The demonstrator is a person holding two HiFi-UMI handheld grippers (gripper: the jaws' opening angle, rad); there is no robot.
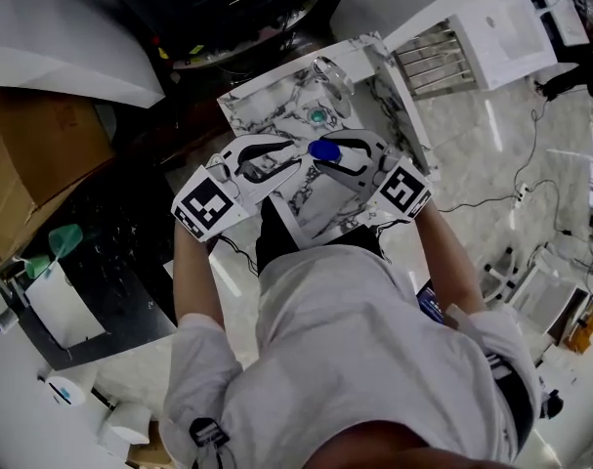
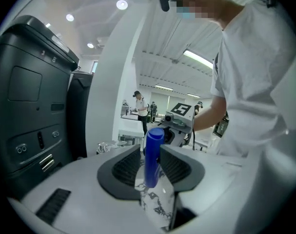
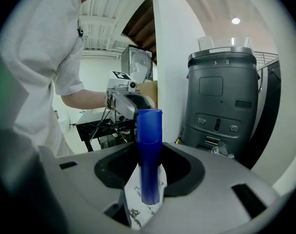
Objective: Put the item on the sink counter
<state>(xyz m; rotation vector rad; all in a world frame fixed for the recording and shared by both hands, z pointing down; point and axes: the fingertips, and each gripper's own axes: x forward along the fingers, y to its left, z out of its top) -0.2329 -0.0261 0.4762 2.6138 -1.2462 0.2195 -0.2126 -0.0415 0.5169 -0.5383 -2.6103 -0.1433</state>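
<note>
Right hand-held gripper [image 3: 148, 152] clamps blue tube [image 3: 149, 130] over marble sink counter [image 1: 306, 201].

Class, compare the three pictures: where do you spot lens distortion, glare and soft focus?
Head view: even light, mild wide-lens warp around the marbled sink counter. Left gripper view: round fisheye frame with black corners, ceiling lights glaring, distant people soft, the blue tube clear. Right gripper view: same black corners, the near grey fingers soft.
</note>
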